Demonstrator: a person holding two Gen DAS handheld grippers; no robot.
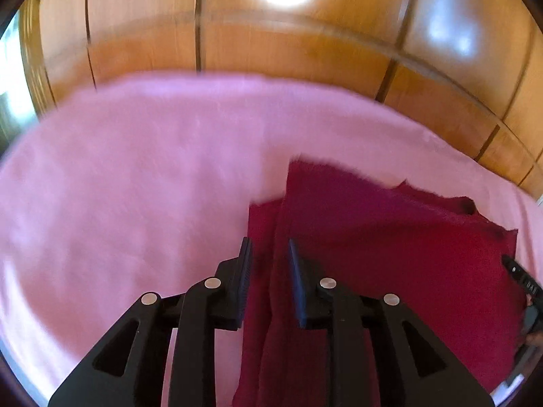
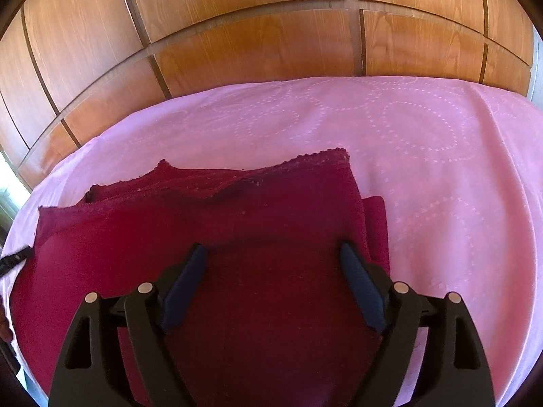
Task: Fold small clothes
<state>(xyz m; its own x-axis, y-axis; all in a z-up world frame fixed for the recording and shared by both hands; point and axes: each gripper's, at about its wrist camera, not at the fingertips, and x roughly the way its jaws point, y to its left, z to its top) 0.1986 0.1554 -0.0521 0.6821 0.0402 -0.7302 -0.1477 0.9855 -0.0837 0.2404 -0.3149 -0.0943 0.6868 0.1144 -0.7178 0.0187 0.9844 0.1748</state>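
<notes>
Dark red garment (image 2: 210,224) is lying flat on the pink sheet (image 2: 441,156); the sheet has a dotted ring pattern and is covering what looks like a bed; wooden panelled wall (image 2: 258,44) is running behind it.

Right tool (image 2: 274,254) is hovering over the garment's near middle with its jaws spread wide; nothing is sitting between the pads, so it is released; both pads are showing above the red cloth, contact with it not clear.

Left tool (image 1: 269,249) is sitting at the garment's edge, where a folded strip of red cloth is running up between the two pads; jaws are standing narrow but with a visible gap on each side of the strip; pads are not pressing on it as far as the left wrist view shows, so reading it as loosely parted, not clamped; that view is motion-blurred.

Garment's far edge is showing a scalloped lace trim (image 2: 319,157); one layer is lying over another, with a narrower red flap sticking out on the side next to the bare sheet.

In the left wrist view the right tool's tip is peeking in at the frame edge, resting over the garment's far side.
</notes>
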